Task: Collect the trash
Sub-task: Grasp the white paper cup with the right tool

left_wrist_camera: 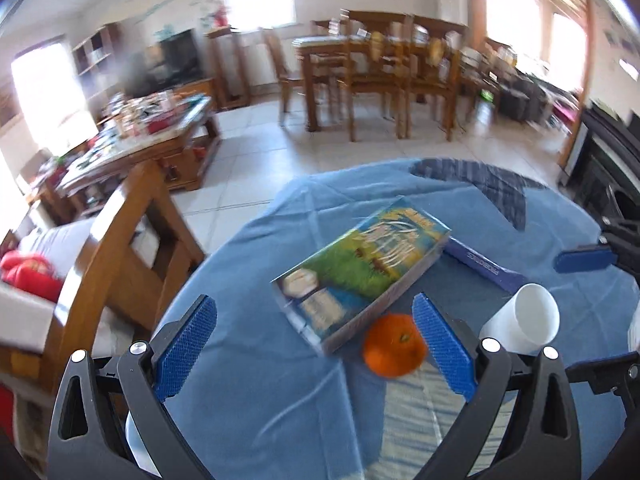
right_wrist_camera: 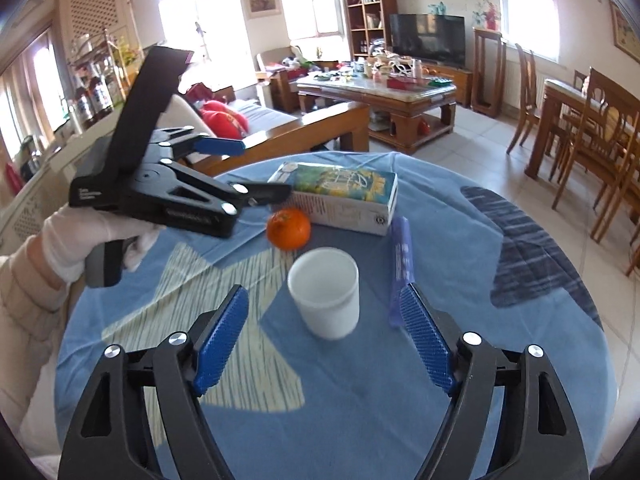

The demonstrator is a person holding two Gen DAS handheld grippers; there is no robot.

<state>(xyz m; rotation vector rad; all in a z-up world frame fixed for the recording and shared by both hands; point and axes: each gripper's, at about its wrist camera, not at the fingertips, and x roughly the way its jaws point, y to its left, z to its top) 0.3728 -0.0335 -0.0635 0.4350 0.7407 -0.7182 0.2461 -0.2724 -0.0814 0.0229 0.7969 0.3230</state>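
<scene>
The left gripper (left_wrist_camera: 316, 350) hangs wide open and empty at lower centre of its blurred view, the orange (left_wrist_camera: 395, 345) beside its right finger. The right gripper (right_wrist_camera: 324, 338) also gapes empty; the white cup (right_wrist_camera: 325, 293) stands mid-frame between its fingertips, apparently untouched, on the blue tablecloth (right_wrist_camera: 460, 240).

Both wrist views close above table (left_wrist_camera: 280, 380), sharing carton (right_wrist_camera: 340, 196) (opposite sides)

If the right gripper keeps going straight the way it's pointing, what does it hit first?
Most likely the white cup: it stands upright on the blue tablecloth, centred ahead of the open right gripper. The orange and carton lie beyond it. Depth is uncertain through the fisheye.
</scene>
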